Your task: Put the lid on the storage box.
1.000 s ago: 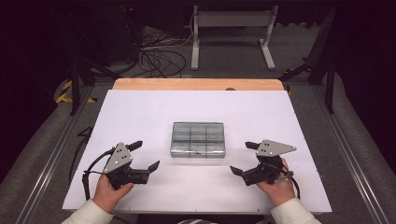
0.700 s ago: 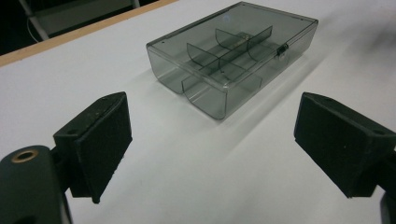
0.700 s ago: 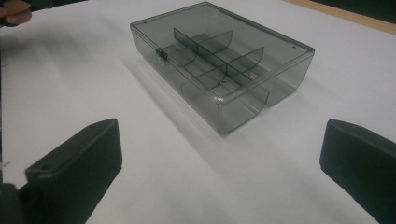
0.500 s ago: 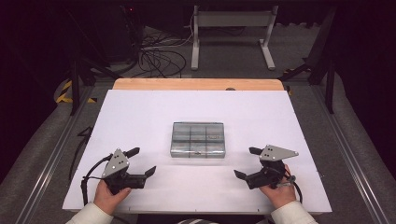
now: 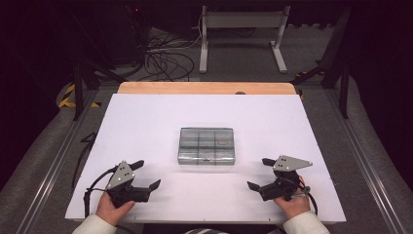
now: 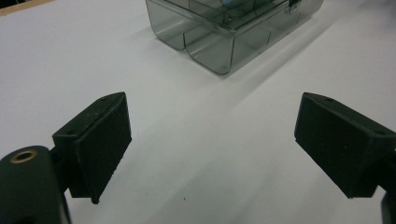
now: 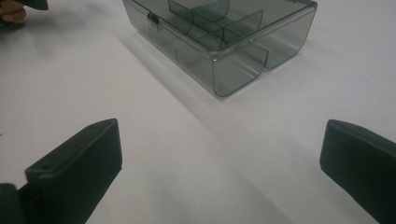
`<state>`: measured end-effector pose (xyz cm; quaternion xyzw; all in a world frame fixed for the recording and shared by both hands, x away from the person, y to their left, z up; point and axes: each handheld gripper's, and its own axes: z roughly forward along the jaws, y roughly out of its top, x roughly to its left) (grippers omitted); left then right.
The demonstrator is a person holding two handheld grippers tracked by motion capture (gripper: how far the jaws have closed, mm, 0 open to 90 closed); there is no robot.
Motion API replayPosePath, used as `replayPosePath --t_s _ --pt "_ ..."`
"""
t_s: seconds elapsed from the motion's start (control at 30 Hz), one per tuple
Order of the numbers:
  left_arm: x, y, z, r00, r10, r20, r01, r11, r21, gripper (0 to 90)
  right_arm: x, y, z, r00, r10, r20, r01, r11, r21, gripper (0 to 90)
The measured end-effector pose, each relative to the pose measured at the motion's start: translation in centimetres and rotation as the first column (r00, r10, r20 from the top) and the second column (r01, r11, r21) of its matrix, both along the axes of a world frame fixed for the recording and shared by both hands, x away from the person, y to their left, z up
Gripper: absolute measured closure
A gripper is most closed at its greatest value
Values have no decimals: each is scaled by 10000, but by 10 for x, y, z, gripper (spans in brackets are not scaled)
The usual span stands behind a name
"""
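A clear smoky plastic compartment box (image 5: 206,145) with its lid closed lies at the middle of the white table (image 5: 146,122). My left gripper (image 5: 146,174) rests near the front left, open, with nothing between its jaws. My right gripper (image 5: 260,174) sits near the front right, also open and empty. Both point inward toward the box. In the left gripper view the box (image 6: 233,28) lies ahead at upper right; in the right gripper view the box (image 7: 219,32) lies ahead at top centre, its latch facing left.
A wooden strip (image 5: 207,87) runs along the table's far edge. Beyond it are floor cables (image 5: 165,61) and a metal stand (image 5: 243,29). A hand (image 7: 11,11) shows at the right gripper view's top left corner.
Both grippers have drawn back toward the table's front edge, farther from the box. The box has not moved.
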<state>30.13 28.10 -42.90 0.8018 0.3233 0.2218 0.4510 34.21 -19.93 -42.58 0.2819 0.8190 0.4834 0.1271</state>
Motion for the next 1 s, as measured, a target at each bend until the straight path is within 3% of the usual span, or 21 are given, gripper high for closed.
replayPosePath --t_s 0.17,0.43,1.0 --pt "0 1 0 10000 31 -57 -31 10000 -14 116 -2 1 -6 9998 -44 -196 39 9996 -264 0" --pt "0 1 -2 9997 -14 -241 18 9999 156 116 -1 3 -6 9999 -113 -91 111 9995 -288 0" --pt "1 5 1 9993 211 -313 -218 9995 -216 107 -1 2 -5 9999 -136 -61 135 9996 -254 0"
